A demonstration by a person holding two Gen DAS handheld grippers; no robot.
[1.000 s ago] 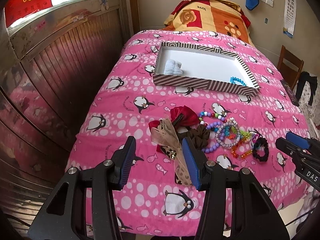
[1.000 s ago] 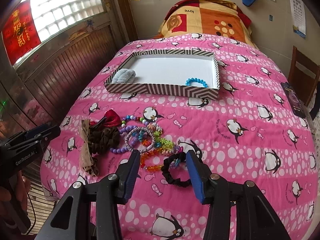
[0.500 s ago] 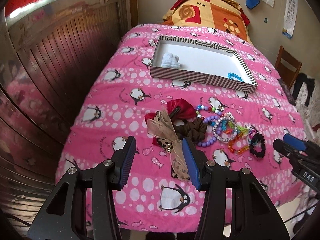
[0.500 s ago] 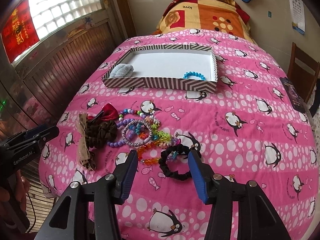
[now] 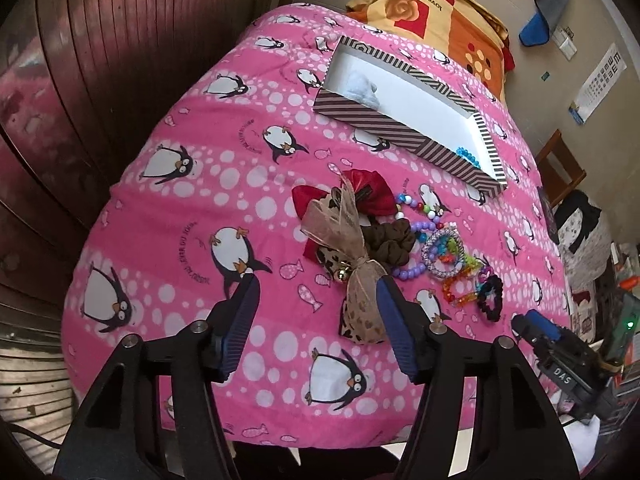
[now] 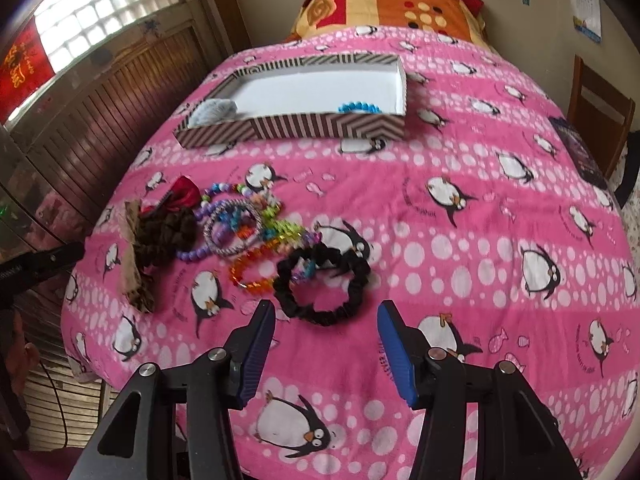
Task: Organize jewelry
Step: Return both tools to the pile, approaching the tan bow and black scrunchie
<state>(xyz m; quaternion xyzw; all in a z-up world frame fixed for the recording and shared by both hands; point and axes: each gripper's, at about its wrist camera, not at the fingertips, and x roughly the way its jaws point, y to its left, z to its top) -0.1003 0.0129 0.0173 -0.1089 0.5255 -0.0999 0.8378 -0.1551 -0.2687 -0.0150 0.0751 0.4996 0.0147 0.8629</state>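
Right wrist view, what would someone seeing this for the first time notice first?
The pink penguin quilt fills the view. On its left side sits a bright heap of beaded bracelets, with a black scrunchie nearest the open right gripper. Farther back lies a striped box holding a blue bracelet.

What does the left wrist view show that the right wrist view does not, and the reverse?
Only the left wrist view shows the gold bell on the tan ribbon bow and the right gripper from outside. Only the right wrist view shows the glass-block window and the black scrunchie whole, between its open fingers. Both show the striped box holding a blue bead bracelet, and the accessory pile on the pink penguin quilt.
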